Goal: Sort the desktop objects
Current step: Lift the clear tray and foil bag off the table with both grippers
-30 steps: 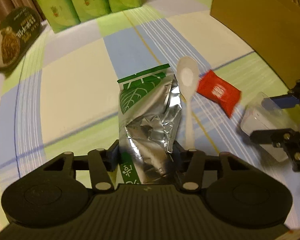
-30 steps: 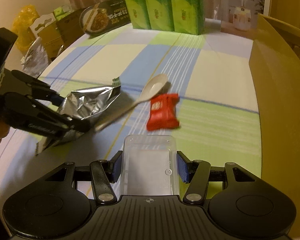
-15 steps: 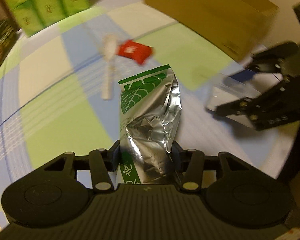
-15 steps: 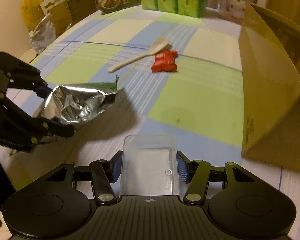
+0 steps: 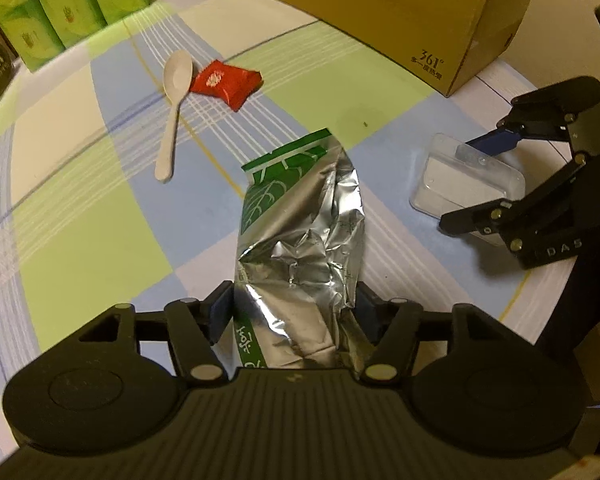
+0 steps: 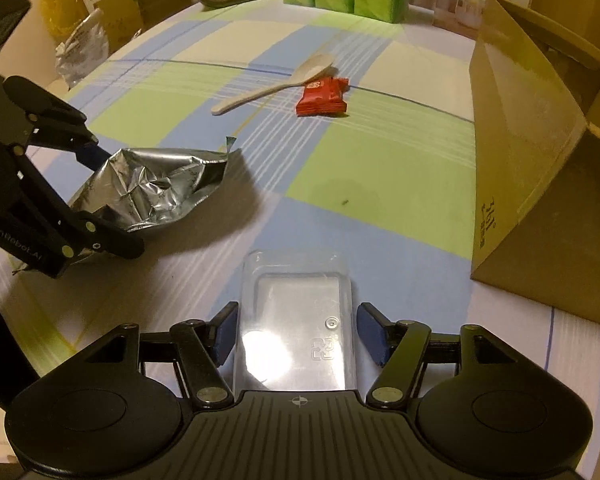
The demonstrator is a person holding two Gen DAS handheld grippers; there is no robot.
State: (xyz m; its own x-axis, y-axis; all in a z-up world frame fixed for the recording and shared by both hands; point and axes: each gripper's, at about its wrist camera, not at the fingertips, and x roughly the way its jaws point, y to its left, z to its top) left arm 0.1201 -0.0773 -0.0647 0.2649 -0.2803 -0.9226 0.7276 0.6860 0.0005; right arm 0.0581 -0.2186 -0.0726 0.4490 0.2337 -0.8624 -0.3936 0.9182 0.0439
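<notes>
While both grippers tilt steeply down, left fingers (image 5: 223, 312) spreading off foil bag (image 5: 300, 216), right fingers (image 6: 370, 334) spreading off clear box (image 6: 296, 320).

Left gripper (image 5: 296, 312) and right gripper (image 6: 298, 334), both black and two-fingered, angle steeply downward, jaws opening.

Crumpled foil pouch (image 5: 300, 236), clear plastic box (image 6: 296, 328), white spoon (image 5: 172, 108), red packet (image 5: 226, 82)
</notes>
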